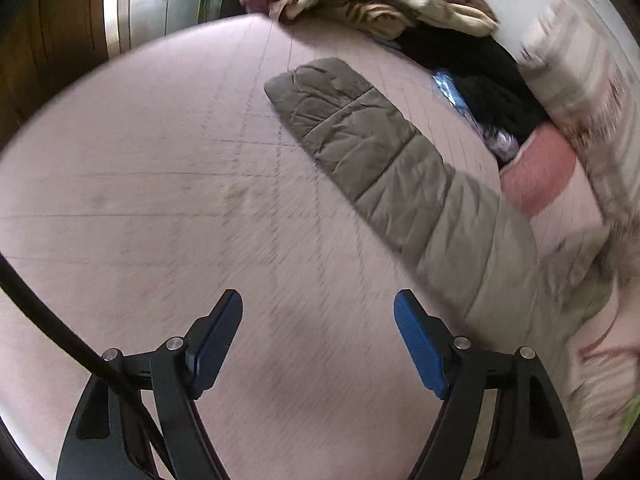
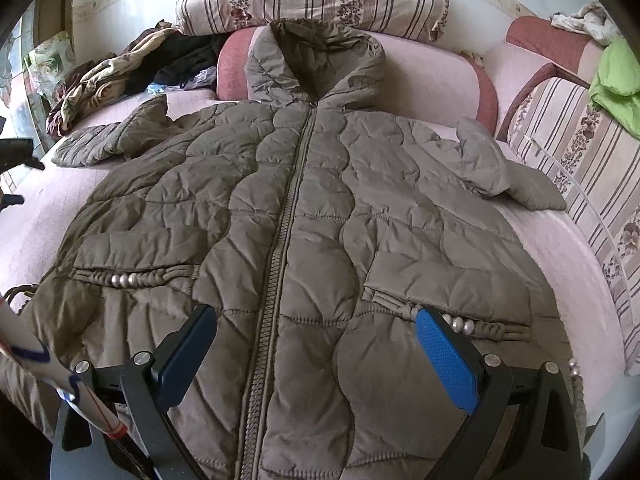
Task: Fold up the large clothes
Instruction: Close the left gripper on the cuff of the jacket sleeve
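Both claws are spread and empty: the left claw (image 1: 318, 344) should pinch the olive quilted padded jacket's (image 2: 304, 216) sleeve (image 1: 360, 148) cuff firmly; the right claw (image 2: 316, 344) waits.

1. You have an olive-brown quilted puffer jacket (image 2: 304, 216) lying flat, front up, on the pink bed cover.
2. Its zipper (image 2: 280, 248) is closed and runs from 12 o'clock down to 6 o'clock through the middle.
3. The hood (image 2: 316, 56) lies open at 12 o'clock, resting against a pink bolster.
4. One sleeve (image 2: 108, 140) stretches out toward 10 o'clock; the other (image 2: 500, 168) bends toward 2 o'clock.
5. Both beaded pockets sit low, at 8 and 4 o'clock.
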`<control>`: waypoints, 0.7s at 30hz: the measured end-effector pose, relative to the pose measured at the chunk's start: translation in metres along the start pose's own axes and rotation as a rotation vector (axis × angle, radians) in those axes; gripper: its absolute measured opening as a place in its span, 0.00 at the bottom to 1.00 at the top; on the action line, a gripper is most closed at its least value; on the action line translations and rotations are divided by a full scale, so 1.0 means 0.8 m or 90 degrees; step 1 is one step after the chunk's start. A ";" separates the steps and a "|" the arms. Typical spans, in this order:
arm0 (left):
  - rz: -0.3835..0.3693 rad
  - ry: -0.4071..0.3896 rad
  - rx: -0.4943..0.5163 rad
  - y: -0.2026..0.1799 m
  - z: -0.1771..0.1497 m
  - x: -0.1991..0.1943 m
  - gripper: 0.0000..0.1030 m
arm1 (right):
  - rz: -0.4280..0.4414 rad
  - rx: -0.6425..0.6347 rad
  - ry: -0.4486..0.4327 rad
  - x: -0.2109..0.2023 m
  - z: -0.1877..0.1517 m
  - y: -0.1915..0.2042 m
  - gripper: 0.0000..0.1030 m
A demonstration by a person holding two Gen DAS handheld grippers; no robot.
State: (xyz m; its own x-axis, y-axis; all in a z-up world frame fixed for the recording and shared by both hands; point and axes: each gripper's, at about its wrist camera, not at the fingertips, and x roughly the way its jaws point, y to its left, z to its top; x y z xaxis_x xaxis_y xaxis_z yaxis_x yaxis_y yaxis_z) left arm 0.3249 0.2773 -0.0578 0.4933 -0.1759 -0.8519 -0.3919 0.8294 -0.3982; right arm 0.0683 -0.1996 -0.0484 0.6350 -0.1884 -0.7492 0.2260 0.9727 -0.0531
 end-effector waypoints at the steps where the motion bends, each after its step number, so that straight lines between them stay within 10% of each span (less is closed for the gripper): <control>1: -0.008 0.007 -0.016 0.000 0.008 0.009 0.75 | 0.002 0.002 0.001 0.004 0.000 -0.001 0.99; 16: -0.148 0.003 -0.165 -0.006 0.110 0.105 0.76 | -0.014 0.005 0.020 0.054 0.000 -0.016 0.99; 21: -0.092 -0.020 -0.152 -0.033 0.117 0.116 0.73 | -0.023 -0.011 0.009 0.060 -0.005 -0.011 0.99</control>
State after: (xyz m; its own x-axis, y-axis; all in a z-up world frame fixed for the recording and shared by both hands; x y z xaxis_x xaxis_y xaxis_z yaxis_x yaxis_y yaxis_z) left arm 0.4537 0.2884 -0.0944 0.5794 -0.2634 -0.7713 -0.4865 0.6474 -0.5867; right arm 0.0939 -0.2166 -0.0864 0.6157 -0.2216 -0.7562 0.2360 0.9674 -0.0913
